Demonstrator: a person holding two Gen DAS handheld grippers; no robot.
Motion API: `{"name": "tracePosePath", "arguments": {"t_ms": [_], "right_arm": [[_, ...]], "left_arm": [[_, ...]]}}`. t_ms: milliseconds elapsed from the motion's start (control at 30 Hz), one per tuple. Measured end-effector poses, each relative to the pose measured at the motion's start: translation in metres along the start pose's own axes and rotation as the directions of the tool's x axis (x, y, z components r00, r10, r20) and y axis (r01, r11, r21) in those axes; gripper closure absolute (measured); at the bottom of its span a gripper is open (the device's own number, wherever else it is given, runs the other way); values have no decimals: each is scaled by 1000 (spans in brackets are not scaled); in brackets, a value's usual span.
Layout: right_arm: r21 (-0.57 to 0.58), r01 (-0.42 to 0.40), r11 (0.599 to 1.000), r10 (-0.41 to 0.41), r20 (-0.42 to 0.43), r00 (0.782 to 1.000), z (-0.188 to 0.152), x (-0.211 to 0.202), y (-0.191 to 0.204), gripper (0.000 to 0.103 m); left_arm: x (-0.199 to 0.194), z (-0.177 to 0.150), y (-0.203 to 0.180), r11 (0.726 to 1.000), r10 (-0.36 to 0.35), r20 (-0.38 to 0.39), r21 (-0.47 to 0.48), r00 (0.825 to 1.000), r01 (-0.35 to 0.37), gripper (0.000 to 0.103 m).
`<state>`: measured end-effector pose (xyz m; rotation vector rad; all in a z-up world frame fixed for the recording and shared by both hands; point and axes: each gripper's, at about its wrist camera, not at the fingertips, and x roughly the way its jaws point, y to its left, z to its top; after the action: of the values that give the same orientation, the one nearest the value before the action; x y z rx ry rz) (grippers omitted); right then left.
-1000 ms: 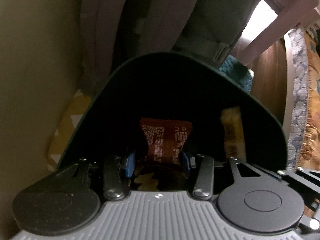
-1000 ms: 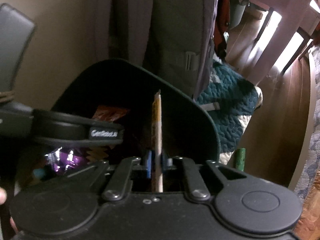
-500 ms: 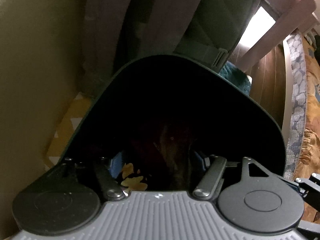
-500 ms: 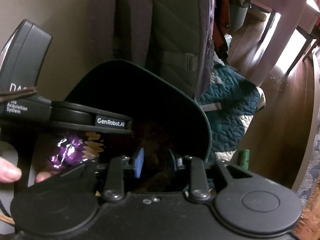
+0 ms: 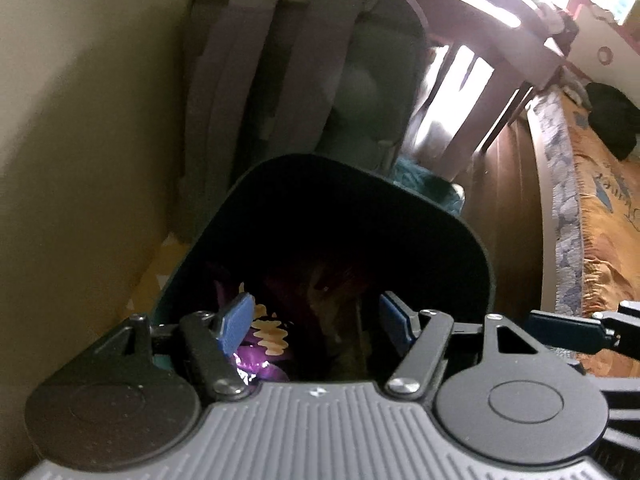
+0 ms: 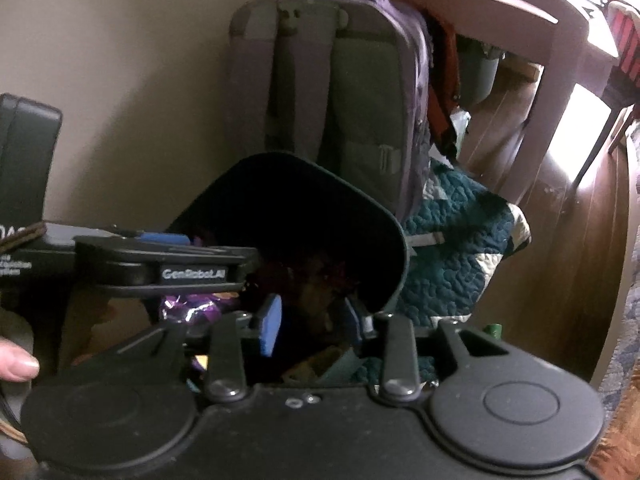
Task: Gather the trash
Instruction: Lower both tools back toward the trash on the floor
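Both grippers are hovering over the mouth of a dark bin [image 5: 348, 216], which is standing on the floor against a beige wall [image 5: 80, 140], just in front of a grey backpack [image 5: 304, 80].

The left gripper [image 5: 316, 322] is holding its jaws spread wide with nothing between the blue pads [image 5: 236, 320]. Its view is looking straight down into the bin, where a purple foil wrapper [image 5: 256, 360] with a pale zigzag edge is lying beside darker brown wrappers [image 5: 332, 280] that are hard to tell apart in the shadow. At its right edge this view is also catching one blue finger of the right gripper [image 5: 568, 330], and beyond it a patterned orange rug [image 5: 608, 220] on the wooden floor.

The right gripper [image 6: 312, 322] is likewise showing its jaws parted and empty. Its view is seeing the bin [image 6: 384, 248] from the side and is taking in things the other is missing: the left gripper [image 6: 168, 268] reaching across from the left with its printed label, a thumb [image 6: 18, 364] at the frame edge, a teal quilted blanket [image 6: 452, 248] lying just right of the bin, and a small green object [image 6: 494, 330] on the floor beside the blanket. The purple wrapper [image 6: 192, 306] is showing here just under the left gripper.
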<state>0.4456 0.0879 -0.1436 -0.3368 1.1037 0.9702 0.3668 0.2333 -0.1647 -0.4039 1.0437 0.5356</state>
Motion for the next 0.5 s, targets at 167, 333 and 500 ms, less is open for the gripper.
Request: {"name": "tracePosePath", "arguments": {"t_ms": [167,333,500], "right_arm": [[-18,3,1000,-2,42,999,-12,-30,-4,66],[-30,4,1000,-1,91,996,-29,-64,-19,59],[-66,0,998,8,128,992,-57,-94,-52,49]], "left_arm": [[-28,-10,-13,1000,-28,53,16,998,27,34],[-57,-32,-39,999,-13,112,36,994,9,32],[-74,-59,-85,1000,2,140,19,990,-5,27]]}}
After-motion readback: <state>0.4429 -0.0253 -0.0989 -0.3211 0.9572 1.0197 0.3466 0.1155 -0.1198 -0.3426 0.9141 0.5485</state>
